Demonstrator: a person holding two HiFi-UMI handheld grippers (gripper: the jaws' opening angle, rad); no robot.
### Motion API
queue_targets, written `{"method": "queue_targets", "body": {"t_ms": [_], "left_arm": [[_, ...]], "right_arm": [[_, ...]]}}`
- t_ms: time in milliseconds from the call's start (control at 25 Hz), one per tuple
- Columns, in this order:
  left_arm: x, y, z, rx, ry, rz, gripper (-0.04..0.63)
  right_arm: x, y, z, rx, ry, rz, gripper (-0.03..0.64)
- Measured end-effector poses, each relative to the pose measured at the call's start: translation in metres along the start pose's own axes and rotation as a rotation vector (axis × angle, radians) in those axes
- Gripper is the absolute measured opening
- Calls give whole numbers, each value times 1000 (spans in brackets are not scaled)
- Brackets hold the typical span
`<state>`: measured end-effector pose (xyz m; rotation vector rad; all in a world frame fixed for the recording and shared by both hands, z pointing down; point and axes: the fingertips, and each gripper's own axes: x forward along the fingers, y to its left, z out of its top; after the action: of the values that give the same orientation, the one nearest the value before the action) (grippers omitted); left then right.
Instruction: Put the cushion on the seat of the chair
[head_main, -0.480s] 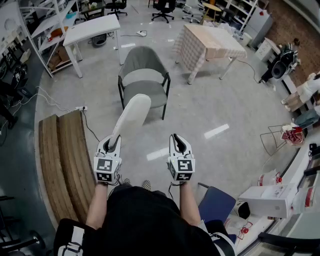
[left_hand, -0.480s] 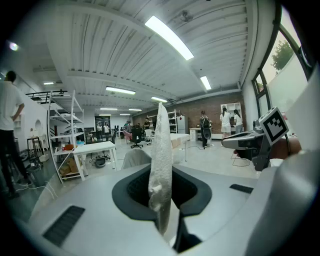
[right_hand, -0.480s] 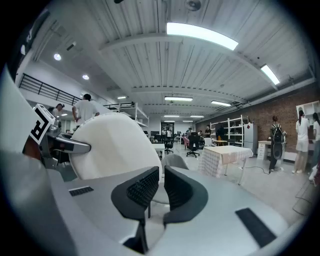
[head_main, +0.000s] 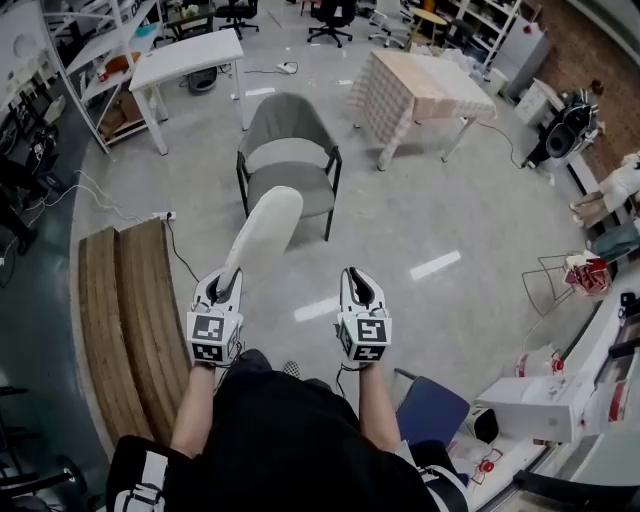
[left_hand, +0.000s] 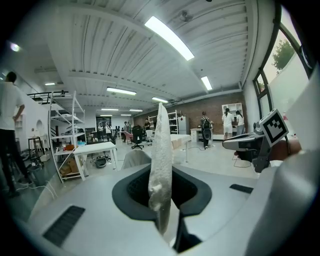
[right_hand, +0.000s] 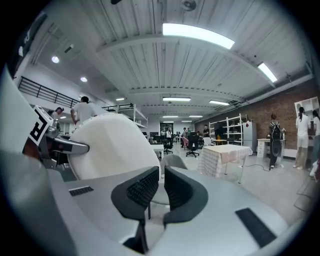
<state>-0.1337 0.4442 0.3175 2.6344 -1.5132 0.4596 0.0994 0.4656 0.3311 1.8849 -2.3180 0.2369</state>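
Observation:
A long off-white cushion (head_main: 262, 232) stands on edge in front of me, and my left gripper (head_main: 228, 283) is shut on its near end. In the left gripper view the cushion (left_hand: 161, 165) rises straight up between the dark pads of the left gripper (left_hand: 162, 200). My right gripper (head_main: 360, 285) hangs beside it, apart from the cushion, shut with nothing in it; the right gripper view shows its pads (right_hand: 161, 187) together and the cushion (right_hand: 112, 145) to its left. The grey armchair (head_main: 290, 160) stands on the floor beyond the cushion's far tip, seat (head_main: 300, 190) bare.
Two curved wooden benches (head_main: 125, 320) lie at my left. A white table (head_main: 185, 60) and a table with a checked cloth (head_main: 420, 85) stand behind the chair. A blue seat (head_main: 432, 405) and white boxes (head_main: 535, 400) are at my right. A cable (head_main: 180, 255) runs across the floor.

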Motion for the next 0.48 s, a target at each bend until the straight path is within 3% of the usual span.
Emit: {"method": "queue_targets", "body": {"t_ms": [480], "left_arm": [[39, 2, -3, -4, 43, -21, 60]], "right_arm": [[25, -23, -15, 18, 37, -10, 55]]}}
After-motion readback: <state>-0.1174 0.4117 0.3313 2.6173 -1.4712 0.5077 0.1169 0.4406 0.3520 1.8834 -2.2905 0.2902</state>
